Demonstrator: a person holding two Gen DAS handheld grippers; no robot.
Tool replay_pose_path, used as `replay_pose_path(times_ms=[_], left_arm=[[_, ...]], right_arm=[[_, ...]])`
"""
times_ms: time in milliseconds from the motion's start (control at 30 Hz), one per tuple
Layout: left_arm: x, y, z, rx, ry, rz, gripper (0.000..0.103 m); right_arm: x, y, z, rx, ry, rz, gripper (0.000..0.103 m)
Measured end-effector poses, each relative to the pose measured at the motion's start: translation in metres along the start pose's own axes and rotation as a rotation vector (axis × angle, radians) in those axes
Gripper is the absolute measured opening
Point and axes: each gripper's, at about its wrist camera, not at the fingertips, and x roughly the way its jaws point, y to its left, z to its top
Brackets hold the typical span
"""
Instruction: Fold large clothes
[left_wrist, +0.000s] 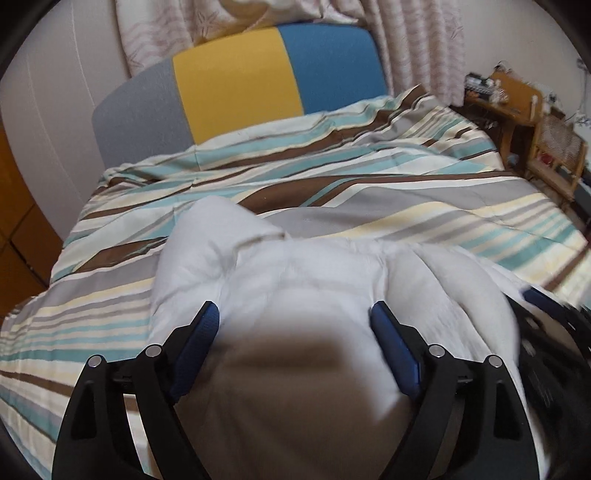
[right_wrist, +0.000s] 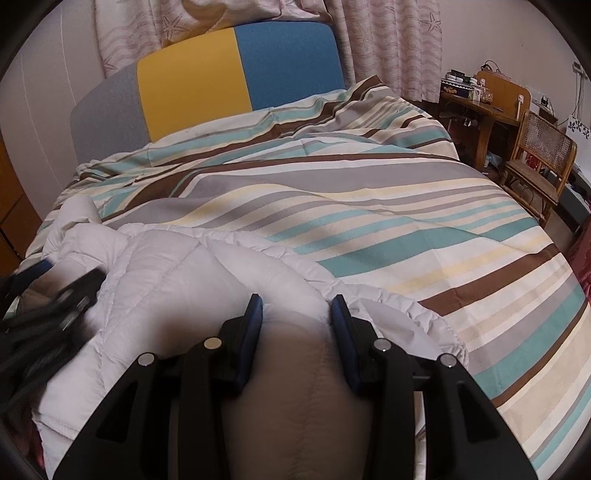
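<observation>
A white quilted garment (left_wrist: 295, 266) lies bunched on the striped bed cover (left_wrist: 369, 177) near the bed's front edge. In the left wrist view my left gripper (left_wrist: 295, 314) stands wide open, and a puffed fold of the garment bulges up between its blue pads (left_wrist: 201, 332). In the right wrist view my right gripper (right_wrist: 297, 306) is shut on a thick fold of the same garment (right_wrist: 166, 266), which is pinched between its pads. The left gripper (right_wrist: 55, 295) shows blurred at the left edge there. The right gripper (left_wrist: 546, 306) shows blurred at the right edge of the left wrist view.
The striped cover (right_wrist: 369, 206) spreads over the whole bed up to a grey, yellow and blue headboard (right_wrist: 236, 74). Curtains (right_wrist: 388, 40) hang behind it. A wooden desk (right_wrist: 476, 99) and a cane chair (right_wrist: 539, 158) stand to the right of the bed.
</observation>
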Motion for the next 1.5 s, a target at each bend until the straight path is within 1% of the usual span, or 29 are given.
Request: replay_pose_path(times_ms=[33, 67, 133, 167, 233, 267, 333, 400, 433, 500, 567, 633, 700, 733, 833, 900, 933, 1000, 1033, 1067, 1167, 1233, 1267, 1333, 1400, 1433, 1500], left_arm=[[-0.008, 0.002, -0.004, -0.003, -0.007, -0.013, 0.088], [-0.018, 0.003, -0.008, -0.008, -0.015, -0.027, 0.09], [-0.04, 0.006, -0.018, -0.008, -0.036, -0.072, 0.091], [-0.052, 0.006, -0.024, 0.006, -0.041, -0.098, 0.091], [-0.064, 0.0, -0.032, 0.043, -0.056, -0.111, 0.094], [-0.067, -0.004, -0.037, 0.064, -0.071, -0.097, 0.094], [-0.063, -0.014, -0.045, 0.095, -0.099, -0.045, 0.095], [-0.052, -0.019, -0.049, 0.092, -0.096, -0.057, 0.097], [-0.046, -0.019, -0.051, 0.086, -0.096, -0.066, 0.098], [-0.039, -0.02, -0.05, 0.079, -0.089, -0.068, 0.098], [-0.035, -0.021, -0.048, 0.086, -0.077, -0.062, 0.098], [-0.035, -0.018, -0.047, 0.078, -0.079, -0.074, 0.098], [-0.043, -0.013, -0.047, 0.077, -0.076, -0.098, 0.1], [-0.049, -0.009, -0.049, 0.079, -0.073, -0.111, 0.1], [-0.07, 0.007, -0.055, 0.066, -0.075, -0.129, 0.1], [-0.081, 0.023, -0.061, 0.028, -0.068, -0.136, 0.1], [-0.083, 0.031, -0.065, 0.001, -0.057, -0.141, 0.1], [-0.083, 0.047, -0.072, -0.065, -0.009, -0.163, 0.1], [-0.08, 0.054, -0.076, -0.103, 0.019, -0.19, 0.1], [-0.077, 0.064, -0.081, -0.154, 0.054, -0.233, 0.1], [-0.071, 0.077, -0.093, -0.25, 0.117, -0.324, 0.1], [-0.069, 0.079, -0.097, -0.266, 0.152, -0.371, 0.1], [-0.068, 0.078, -0.097, -0.263, 0.161, -0.382, 0.1], [-0.065, 0.076, -0.098, -0.244, 0.194, -0.432, 0.1], [-0.059, 0.075, -0.1, -0.237, 0.228, -0.472, 0.1], [-0.057, 0.075, -0.1, -0.242, 0.233, -0.483, 0.1], [-0.053, 0.075, -0.102, -0.259, 0.244, -0.502, 0.1]], right_arm=[[-0.003, -0.001, 0.0, 0.006, -0.008, 0.006, 0.039], [-0.007, -0.002, -0.001, 0.01, -0.02, 0.011, 0.043], [-0.023, -0.006, -0.001, 0.022, -0.044, 0.03, 0.049], [-0.032, -0.007, -0.002, 0.031, -0.054, 0.039, 0.05], [-0.062, -0.01, -0.009, 0.044, -0.09, 0.073, 0.052], [-0.071, -0.011, -0.012, 0.043, -0.101, 0.077, 0.054], [-0.085, -0.009, -0.025, 0.024, -0.116, 0.066, 0.055], [-0.081, -0.009, -0.034, 0.009, -0.099, 0.036, 0.055], [-0.073, -0.013, -0.04, 0.023, -0.091, 0.036, 0.056], [-0.065, -0.019, -0.045, 0.062, -0.104, 0.051, 0.057], [-0.061, -0.017, -0.046, 0.066, -0.115, 0.031, 0.057], [-0.063, -0.014, -0.046, 0.048, -0.11, 0.021, 0.058], [-0.069, -0.018, -0.044, 0.056, -0.099, 0.042, 0.067], [-0.079, -0.026, -0.044, 0.096, -0.091, 0.069, 0.075], [-0.104, -0.049, -0.051, 0.192, -0.089, 0.149, 0.083], [-0.116, -0.059, -0.057, 0.216, -0.065, 0.148, 0.088], [-0.12, -0.064, -0.061, 0.225, -0.045, 0.164, 0.089], [-0.122, -0.067, -0.066, 0.224, -0.001, 0.181, 0.092], [-0.121, -0.066, -0.069, 0.213, 0.03, 0.181, 0.093], [-0.119, -0.065, -0.072, 0.207, 0.056, 0.19, 0.094], [-0.108, -0.063, -0.08, 0.219, 0.127, 0.22, 0.096], [-0.095, -0.067, -0.083, 0.261, 0.19, 0.254, 0.098], [-0.089, -0.071, -0.084, 0.291, 0.219, 0.278, 0.099], [-0.081, -0.076, -0.085, 0.336, 0.257, 0.326, 0.1], [-0.08, -0.072, -0.081, 0.293, 0.264, 0.33, 0.1], [-0.079, -0.068, -0.078, 0.265, 0.27, 0.337, 0.099], [-0.073, -0.065, -0.075, 0.261, 0.287, 0.376, 0.097]])
